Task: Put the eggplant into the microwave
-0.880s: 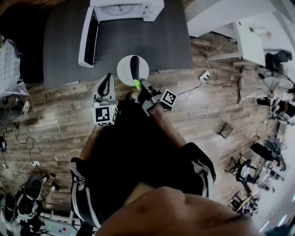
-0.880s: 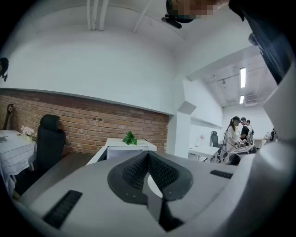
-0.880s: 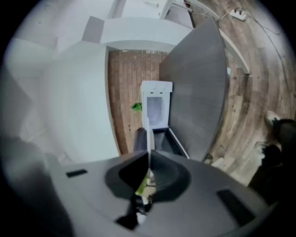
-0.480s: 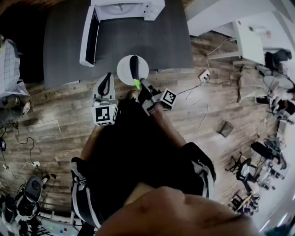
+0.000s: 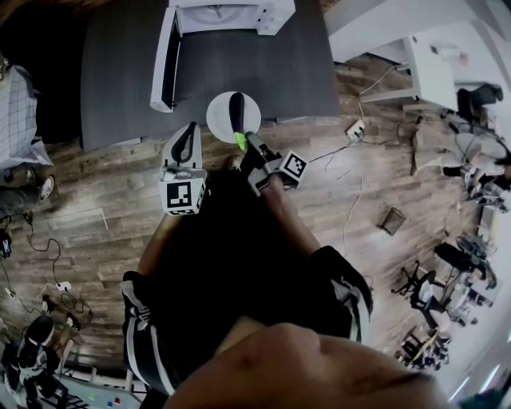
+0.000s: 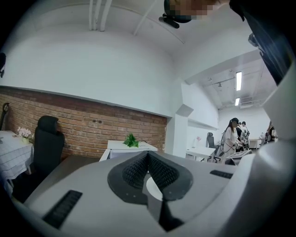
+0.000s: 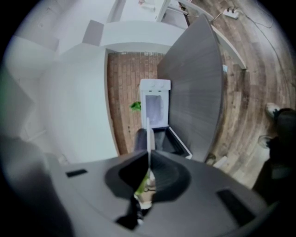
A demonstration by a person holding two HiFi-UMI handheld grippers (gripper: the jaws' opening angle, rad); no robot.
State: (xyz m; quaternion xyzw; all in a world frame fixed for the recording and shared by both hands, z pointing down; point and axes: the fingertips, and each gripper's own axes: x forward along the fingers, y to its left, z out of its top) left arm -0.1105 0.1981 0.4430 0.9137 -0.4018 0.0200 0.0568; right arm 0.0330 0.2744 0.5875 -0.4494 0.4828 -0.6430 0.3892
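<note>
A dark eggplant (image 5: 235,110) with a green stem (image 5: 240,142) lies on a small white plate (image 5: 219,120) at the front edge of the grey table (image 5: 263,68). My right gripper (image 5: 249,144) is shut on the plate's near rim, by the stem. In the right gripper view the rim (image 7: 148,134) runs edge-on between the jaws, with the green stem (image 7: 142,186) beside it. The white microwave (image 5: 227,14) stands at the table's back, its door (image 5: 166,60) swung open to the left. My left gripper (image 5: 188,134) hovers just left of the plate, shut and holding nothing (image 6: 148,155).
Cables and a power strip (image 5: 351,130) lie on the wood floor right of the table. White desks (image 5: 431,72) and seated people fill the far right. A black chair (image 6: 46,143) and a cloth-covered table (image 6: 11,155) stand to the left, before a brick wall.
The head view has shifted a little, so the microwave sits further right in the frame. Both grippers and the plate keep nearly the same places.
</note>
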